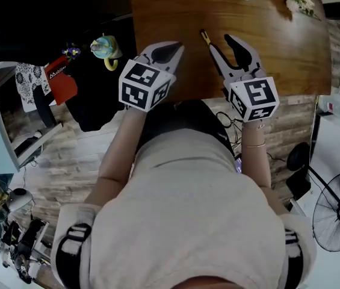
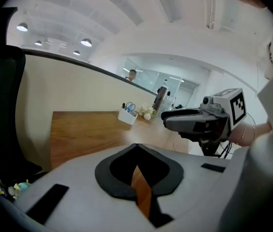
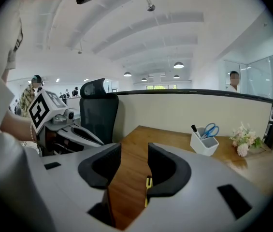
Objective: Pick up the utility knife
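Note:
The utility knife [image 1: 205,37], slim, yellow and black, lies on the wooden table [image 1: 278,47] near its front edge. My right gripper [image 1: 220,43] hovers over it, jaws open; the knife shows just beside the left fingertip. In the right gripper view the knife [image 3: 148,186] appears on the wood through the gap, close to the right jaw's inner edge, and the right gripper [image 3: 134,149] has no pad pressing on it. My left gripper [image 1: 168,48] is shut and empty at the table's front left. In its own view the left gripper [image 2: 136,146] has its tips meeting.
A white pen holder [image 3: 204,140] with scissors and a small bunch of flowers [image 3: 242,141] stand at the table's far right. A black office chair [image 3: 100,110] is left of the table by a partition wall. A floor fan [image 1: 338,209] stands at lower right.

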